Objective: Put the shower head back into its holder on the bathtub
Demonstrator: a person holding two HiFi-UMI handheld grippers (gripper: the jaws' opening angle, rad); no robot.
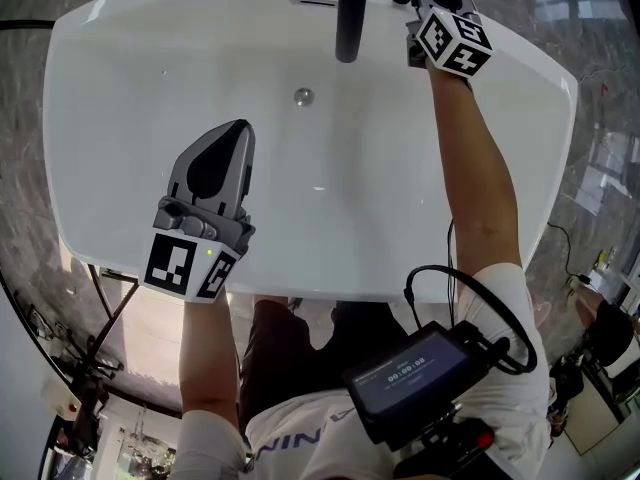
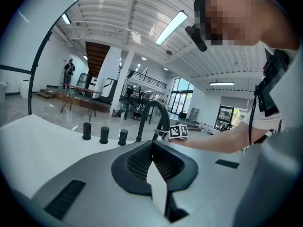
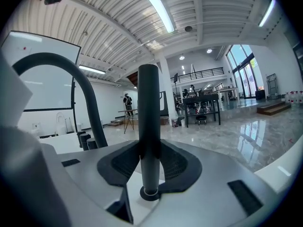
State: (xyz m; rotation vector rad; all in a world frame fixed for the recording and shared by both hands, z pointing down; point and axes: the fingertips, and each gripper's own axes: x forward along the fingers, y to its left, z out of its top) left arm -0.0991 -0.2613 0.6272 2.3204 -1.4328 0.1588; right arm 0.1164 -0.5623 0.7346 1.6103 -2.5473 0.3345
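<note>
My right tool (image 3: 149, 148) grips the upright shower head (image 3: 148, 103), its foot at the holder (image 3: 142, 196) on the bathtub (image 1: 120, 118) rim. My left tool (image 2: 151, 146) is closed, empty.

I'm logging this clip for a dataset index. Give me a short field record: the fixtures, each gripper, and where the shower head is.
setting: white bathtub, seen from above
shower head: dark, upright, its foot at the holder, a dark ring on the tub rim
right gripper: jaws closed on the shower head's shaft
left gripper: over the tub basin, jaws together, nothing between them
faucet spout: dark, reaching over the basin
seating: fully home or not, cannot tell
</note>
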